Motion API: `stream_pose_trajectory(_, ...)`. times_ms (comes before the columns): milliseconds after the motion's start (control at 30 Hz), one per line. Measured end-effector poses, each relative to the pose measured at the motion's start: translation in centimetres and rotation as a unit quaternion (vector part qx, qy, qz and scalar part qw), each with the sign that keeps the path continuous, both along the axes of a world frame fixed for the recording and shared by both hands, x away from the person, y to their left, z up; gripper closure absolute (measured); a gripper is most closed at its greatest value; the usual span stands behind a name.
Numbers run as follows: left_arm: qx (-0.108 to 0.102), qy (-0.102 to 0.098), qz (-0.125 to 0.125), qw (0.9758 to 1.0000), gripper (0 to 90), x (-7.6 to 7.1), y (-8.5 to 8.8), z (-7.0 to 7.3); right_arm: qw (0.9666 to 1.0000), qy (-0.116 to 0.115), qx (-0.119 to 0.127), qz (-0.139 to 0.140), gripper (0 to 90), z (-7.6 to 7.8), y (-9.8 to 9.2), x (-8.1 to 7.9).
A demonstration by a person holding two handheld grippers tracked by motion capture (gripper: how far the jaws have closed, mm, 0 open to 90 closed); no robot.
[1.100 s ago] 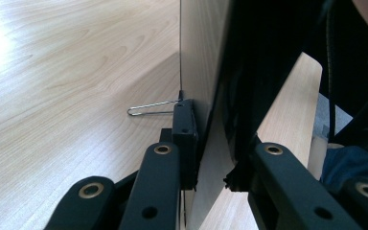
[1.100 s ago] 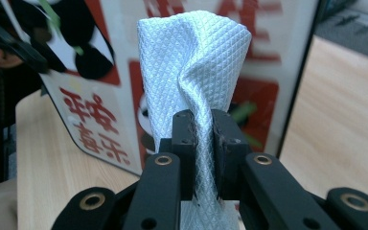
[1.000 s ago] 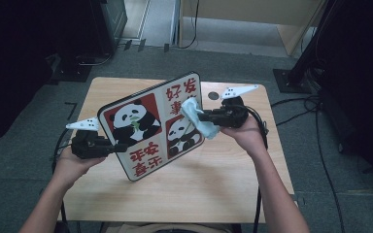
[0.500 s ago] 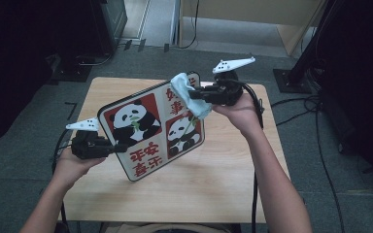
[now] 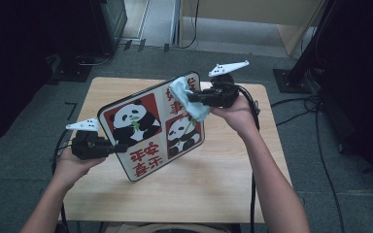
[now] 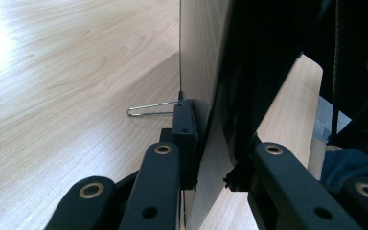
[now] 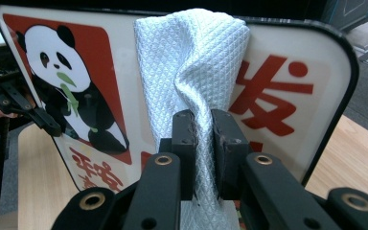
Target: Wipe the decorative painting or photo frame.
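1. A rounded-corner square panda board with a black rim [image 5: 148, 131] carries red Chinese characters on cream panels; in the right gripper view [image 7: 273, 91] one reads 发.
2. In the high view the lower cream panel's characters stand upside down and too small to read surely.
3. No other text or brand is legible.

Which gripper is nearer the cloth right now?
Right. The right gripper is clamped on the cloth, pressing it against the board. The left gripper grips the board's opposite edge, away from the cloth.
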State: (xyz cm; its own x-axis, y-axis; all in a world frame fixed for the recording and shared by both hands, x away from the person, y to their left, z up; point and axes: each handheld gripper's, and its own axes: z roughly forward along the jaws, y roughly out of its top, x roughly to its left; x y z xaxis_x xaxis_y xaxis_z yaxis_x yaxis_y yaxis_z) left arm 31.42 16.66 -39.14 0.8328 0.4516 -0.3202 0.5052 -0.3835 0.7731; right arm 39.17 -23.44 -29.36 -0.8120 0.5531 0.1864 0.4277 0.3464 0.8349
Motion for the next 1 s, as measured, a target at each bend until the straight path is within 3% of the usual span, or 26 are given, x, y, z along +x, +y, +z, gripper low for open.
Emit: stream_pose_trajectory(1000,0.005,-0.001,-0.003,1.0000,78.8,0.1,0.0,0.1,0.9997,0.025,0.002,-0.001,81.9,-5.1,-0.6,-1.2)
